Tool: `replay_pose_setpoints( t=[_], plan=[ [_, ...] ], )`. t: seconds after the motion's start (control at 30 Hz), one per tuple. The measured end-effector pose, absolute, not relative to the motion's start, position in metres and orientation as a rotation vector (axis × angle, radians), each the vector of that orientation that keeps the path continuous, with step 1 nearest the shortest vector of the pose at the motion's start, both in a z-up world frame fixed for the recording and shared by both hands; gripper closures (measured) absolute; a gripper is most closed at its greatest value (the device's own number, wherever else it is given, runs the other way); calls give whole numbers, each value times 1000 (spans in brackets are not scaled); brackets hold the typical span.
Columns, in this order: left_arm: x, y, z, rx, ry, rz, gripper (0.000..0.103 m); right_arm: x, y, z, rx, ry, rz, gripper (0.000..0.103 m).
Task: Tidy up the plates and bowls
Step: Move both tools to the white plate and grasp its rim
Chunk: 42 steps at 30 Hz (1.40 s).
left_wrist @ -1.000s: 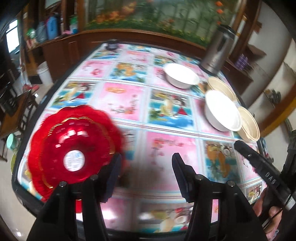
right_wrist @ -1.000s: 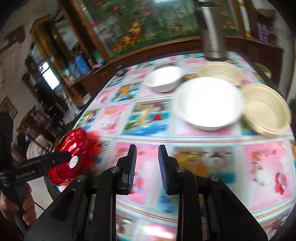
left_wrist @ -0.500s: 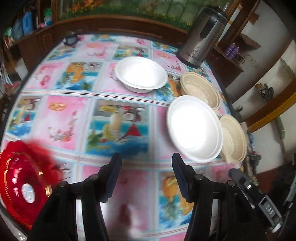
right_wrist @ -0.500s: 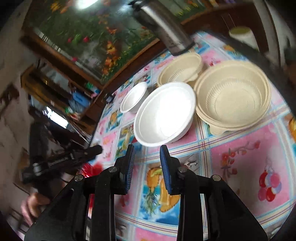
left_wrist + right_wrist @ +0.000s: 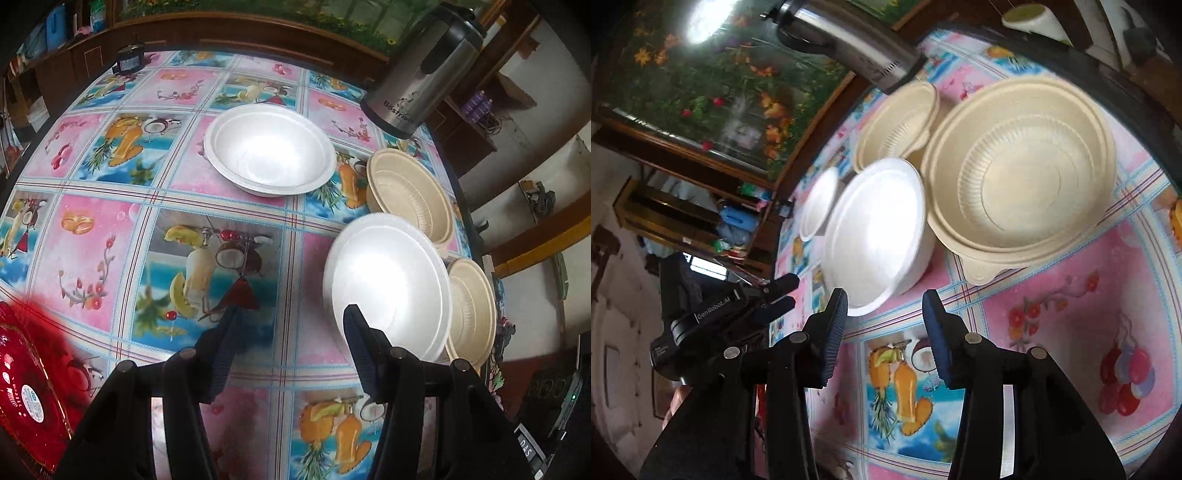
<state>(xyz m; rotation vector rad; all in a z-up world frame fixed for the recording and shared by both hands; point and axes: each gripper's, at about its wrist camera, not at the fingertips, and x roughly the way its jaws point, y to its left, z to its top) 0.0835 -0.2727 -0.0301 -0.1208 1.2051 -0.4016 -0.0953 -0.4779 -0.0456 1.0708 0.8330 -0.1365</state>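
Left wrist view: left gripper (image 5: pixel 288 325) is held spread, nothing between the ribbed pads, above the glossy fruit-print tablecloth (image 5: pixel 92 240). Near white foam bowl (image 5: pixel 386 284), round and smooth, is seen mouth up just beyond the right pad. Far white foam bowl (image 5: pixel 269 147) sits mouth up mid-table. Two ridged beige fibre bowls (image 5: pixel 410 195) (image 5: pixel 472 310) are set along the right edge. Scalloped red plastic plate (image 5: pixel 26 384) lies flat at lower left. Steel kettle (image 5: pixel 424 70) stands upright behind.

Right wrist view: right gripper (image 5: pixel 884 319) is opening, empty, just short of the near white bowl's rim (image 5: pixel 875 229). No long axis is offered by the round bowls.
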Motion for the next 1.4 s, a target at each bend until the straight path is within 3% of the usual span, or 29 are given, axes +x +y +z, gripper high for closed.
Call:
replay_pose_setpoints(
  t=[0.3, 1.27, 1.4],
  plan=[
    [102, -283, -35, -121, 1209, -393, 46, -90, -490, -67, 1216, 843, -194, 61],
    [109, -317, -60, -138, 1275, -469, 49, -74, -495, -75, 1268, 849, -296, 61],
    [110, -320, -61, -118, 1266, -464, 64, -76, -496, -78, 1286, 842, -295, 61]
  ],
)
